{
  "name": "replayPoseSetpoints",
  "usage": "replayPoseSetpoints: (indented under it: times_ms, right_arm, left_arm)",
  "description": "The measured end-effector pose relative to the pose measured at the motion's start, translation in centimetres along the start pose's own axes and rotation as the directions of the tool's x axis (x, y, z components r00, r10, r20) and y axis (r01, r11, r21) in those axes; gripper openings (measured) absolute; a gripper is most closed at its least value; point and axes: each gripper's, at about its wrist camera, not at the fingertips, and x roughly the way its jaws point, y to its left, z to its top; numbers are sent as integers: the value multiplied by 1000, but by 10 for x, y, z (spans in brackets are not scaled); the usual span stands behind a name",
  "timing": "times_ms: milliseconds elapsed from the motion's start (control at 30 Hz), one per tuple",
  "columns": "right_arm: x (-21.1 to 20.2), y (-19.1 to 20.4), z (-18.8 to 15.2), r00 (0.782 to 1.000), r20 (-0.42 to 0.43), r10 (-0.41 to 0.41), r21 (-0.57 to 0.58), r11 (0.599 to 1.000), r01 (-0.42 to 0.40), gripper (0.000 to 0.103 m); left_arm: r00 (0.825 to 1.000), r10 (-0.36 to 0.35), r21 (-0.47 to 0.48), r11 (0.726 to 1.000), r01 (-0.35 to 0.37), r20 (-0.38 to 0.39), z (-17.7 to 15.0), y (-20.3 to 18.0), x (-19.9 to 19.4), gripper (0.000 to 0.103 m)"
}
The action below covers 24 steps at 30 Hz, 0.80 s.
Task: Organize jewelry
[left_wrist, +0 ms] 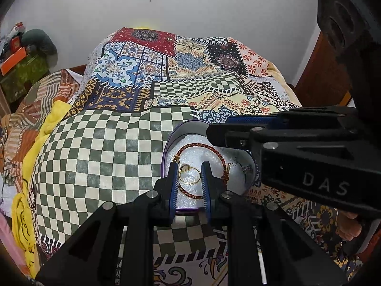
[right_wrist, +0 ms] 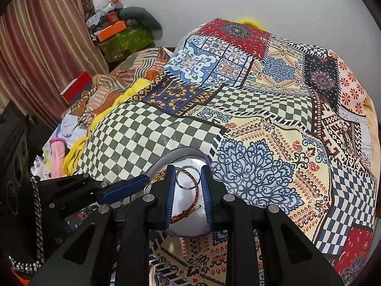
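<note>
Left wrist view: two grippers close on a jewelry box

Spread over the bed, a patchwork quilt carries a round purple-rimmed box lined with white foam. Inside lie a braided red bracelet and, within its loop, a gold ring. Left gripper hangs with fingers apart, framing the gold ring; right gripper, likewise apart, frames a silver ring. Judged step: picking rings; next, a lower, careful pinch
</note>
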Motion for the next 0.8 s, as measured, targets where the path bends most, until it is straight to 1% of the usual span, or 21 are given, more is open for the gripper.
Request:
replayPoseSetpoints:
  times_ms: [100,367,467,600,800]
  right_arm:
    - [1,1,1,1000,-14,11,-4,1000,-11,20]
    - [-7,6,2,1000,-2,-17,-23,1000,17,21]
    - [-17,7,1,999,21,-30,-22,999,31,21]
    - [-35,8,-2,997,55,-54,-19,998,55,21]
    - [-64,11,-17,989,98,-107,-30,993,110,22]
  left_arm:
    - [1000,6,-6,1000,-6,2,0,1,-1,17]
    - [1000,9,-9,1000,-9,12,1,2,-11,18]
    - [1000,14,-19,1000,-13,19,3,2,-18,18]
    - [999,20,-29,999,-19,44,3,2,-36,18]
    - [996,36,-20,999,-34,77,4,-6,-64,18]
